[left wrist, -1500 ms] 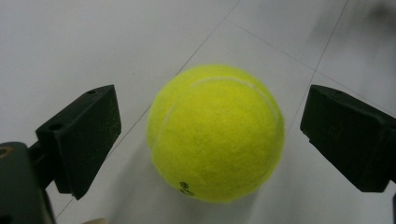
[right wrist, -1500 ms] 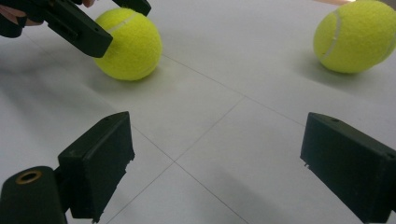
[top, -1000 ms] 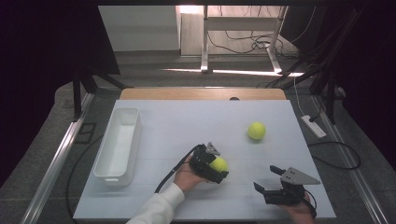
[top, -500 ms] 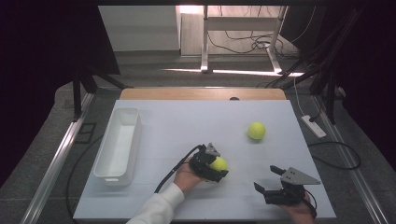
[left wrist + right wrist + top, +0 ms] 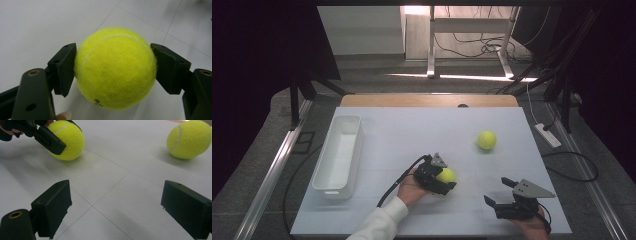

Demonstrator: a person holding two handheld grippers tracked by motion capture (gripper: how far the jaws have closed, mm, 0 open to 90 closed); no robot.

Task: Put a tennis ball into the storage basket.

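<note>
Tennis balls number two on the white table (image 5: 377, 210), and there is one white bin and two claws. At the far left the bin (image 5: 339, 152), a long open tray, lies lengthwise close to the table's left edge, with a broad bare stretch of table between it and the middle. Next comes the left claw (image 5: 443, 176), held by a hand in a white sleeve that enters from the bottom edge; a black cable trails back from it toward the near edge. Its jaws have just been closing and now pinch the first tennis ball (image 5: 115, 68) from both sides, the pads pressed into the felt in the left gripper view. In the right gripper view the ball (image 5: 67, 140) sits on the table surface. It lies a little right of the table's centre, toward the near side, with open room all round except where the hand stands behind it. The second tennis ball (image 5: 486, 140) rests free farther back and to the right, well apart from the first and clear of the right edge. Farthest right, near the front right corner, the right claw (image 5: 501, 192) hovers with its jaws spread wide and nothing between them, only bare table showing in the gap in the right gripper view.
</note>
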